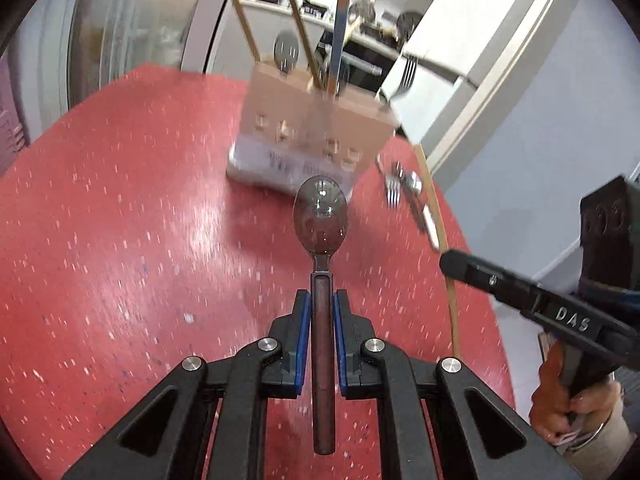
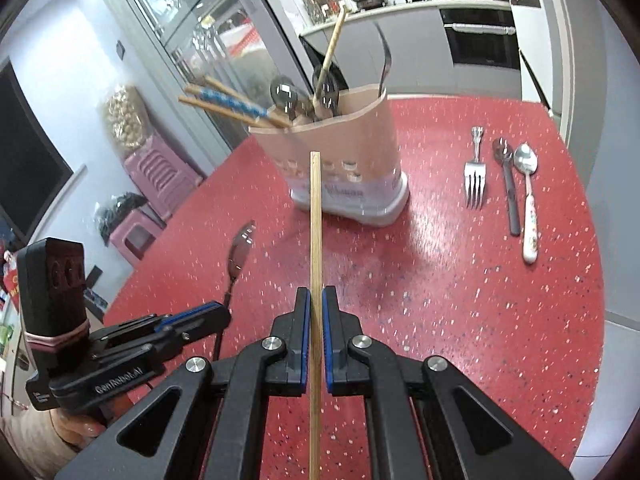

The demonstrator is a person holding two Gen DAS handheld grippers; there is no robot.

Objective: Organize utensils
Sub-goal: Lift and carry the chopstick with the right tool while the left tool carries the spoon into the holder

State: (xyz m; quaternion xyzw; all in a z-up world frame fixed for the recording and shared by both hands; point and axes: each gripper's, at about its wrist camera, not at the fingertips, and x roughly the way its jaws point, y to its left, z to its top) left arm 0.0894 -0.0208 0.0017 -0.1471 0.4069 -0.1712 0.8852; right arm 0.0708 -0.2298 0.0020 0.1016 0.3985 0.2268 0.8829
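Note:
My left gripper (image 1: 322, 300) is shut on the brown handle of a steel spoon (image 1: 320, 220), whose bowl points toward the pink utensil holder (image 1: 308, 132). The spoon hangs above the red table. My right gripper (image 2: 315, 298) is shut on a bamboo chopstick (image 2: 315, 220) that points at the utensil holder (image 2: 344, 160). The holder stands upright with chopsticks, spoons and a fork in it. In the right wrist view the left gripper (image 2: 216, 312) shows at lower left with the spoon (image 2: 240, 248). In the left wrist view the right gripper (image 1: 452, 264) shows at right with the chopstick (image 1: 436, 220).
On the red table (image 2: 480, 320), right of the holder, lie a fork (image 2: 475, 180), a dark-handled spoon (image 2: 508, 188) and a white-handled spoon (image 2: 527, 200). The table's edge curves close on the right. Pink stools (image 2: 156, 176) stand beyond its left edge. A kitchen counter lies behind.

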